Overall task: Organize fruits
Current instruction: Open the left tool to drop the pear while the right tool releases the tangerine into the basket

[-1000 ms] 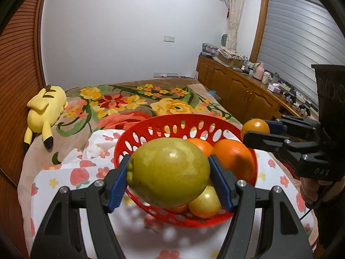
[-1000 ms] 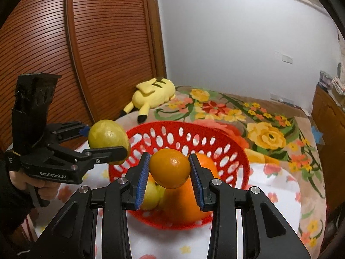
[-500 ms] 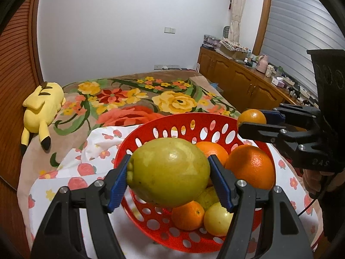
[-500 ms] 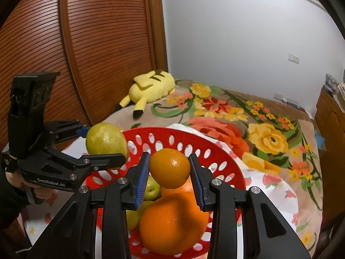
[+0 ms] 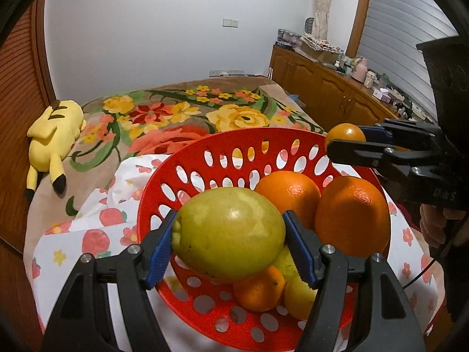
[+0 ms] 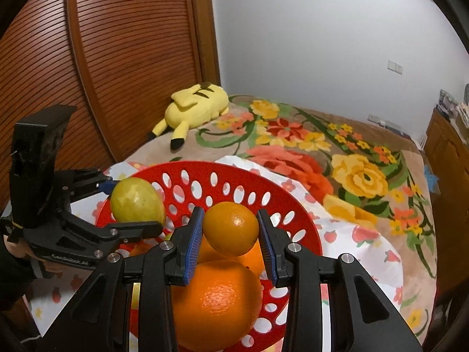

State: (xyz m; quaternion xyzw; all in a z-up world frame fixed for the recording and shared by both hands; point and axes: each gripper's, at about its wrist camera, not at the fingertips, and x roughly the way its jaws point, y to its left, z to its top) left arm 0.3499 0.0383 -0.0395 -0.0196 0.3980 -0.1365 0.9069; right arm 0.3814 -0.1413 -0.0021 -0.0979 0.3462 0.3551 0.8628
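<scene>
A red perforated basket (image 5: pixel 222 158) (image 6: pixel 222 173) sits on a fruit-print cloth and holds two big oranges (image 5: pixel 351 214) (image 5: pixel 288 192), a small orange (image 5: pixel 259 292) and yellow fruits (image 5: pixel 299 296). My left gripper (image 5: pixel 228 243) is shut on a large yellow-green lemon (image 5: pixel 228 231) over the basket's near left side; it also shows in the right wrist view (image 6: pixel 136 201). My right gripper (image 6: pixel 230 231) is shut on a small orange (image 6: pixel 231 227) above a big orange (image 6: pixel 214 302); the small orange also shows in the left wrist view (image 5: pixel 346 135).
The white fruit-print cloth (image 5: pixel 88 234) lies on a floral blanket (image 5: pixel 181 114). A yellow plush toy (image 5: pixel 55 135) (image 6: pixel 196 107) lies at the far left by the wooden slatted wall (image 6: pixel 123 58). A cluttered wooden cabinet (image 5: pixel 331 91) runs along the right.
Both grippers have moved forward and lower over the basket with their fruit held; the basket and its oranges look closer and larger in both views.
</scene>
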